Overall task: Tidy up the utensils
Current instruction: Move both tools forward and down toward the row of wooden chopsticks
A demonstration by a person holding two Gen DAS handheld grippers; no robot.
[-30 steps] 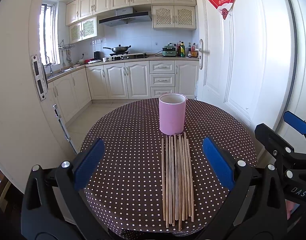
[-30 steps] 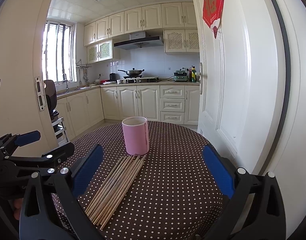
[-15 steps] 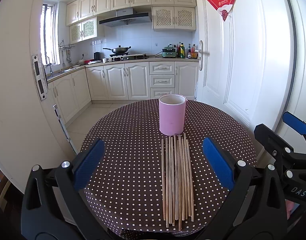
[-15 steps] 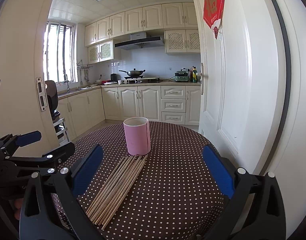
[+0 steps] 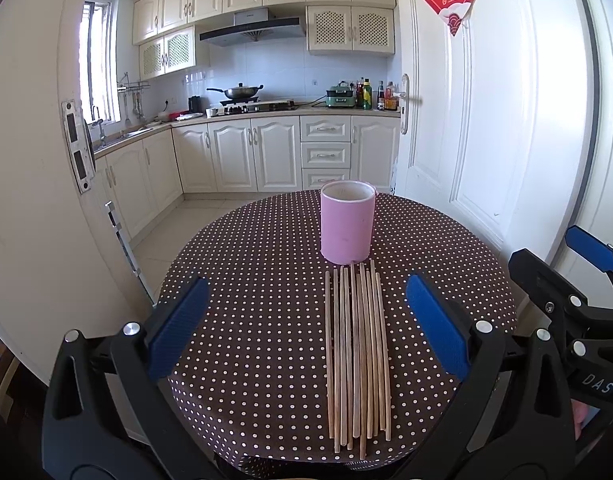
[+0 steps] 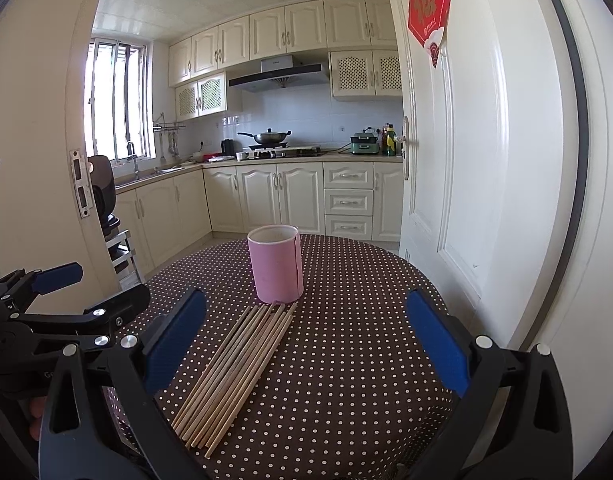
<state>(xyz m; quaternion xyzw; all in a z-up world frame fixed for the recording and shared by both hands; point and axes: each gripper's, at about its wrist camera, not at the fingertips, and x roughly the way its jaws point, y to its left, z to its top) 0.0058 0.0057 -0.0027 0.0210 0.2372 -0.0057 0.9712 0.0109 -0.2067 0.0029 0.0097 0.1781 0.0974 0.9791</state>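
Both grippers have eased back/up a touch vs 1 s ago; pink cup and sticks sit a bit lower in each view, nothing on the table moved. Left gripper [image 5: 306, 322], black frame w/ blue pads, hovers over the near edge of the round table w/ brown white-dotted cloth [image 5: 246, 280], jaws spread wide, nothing between. Right gripper [image 6: 306, 338], same build, also spread wide and empty, off to 3 o'clock of the left one. Row of thin light wooden chopsticks [image 5: 356, 356] lies flat, side by side, at table centre-near. Far tips reach the base of the pink cylindrical cup [image 5: 347, 227], upright at 12 o'clock of the row; touching or not, can't tell.
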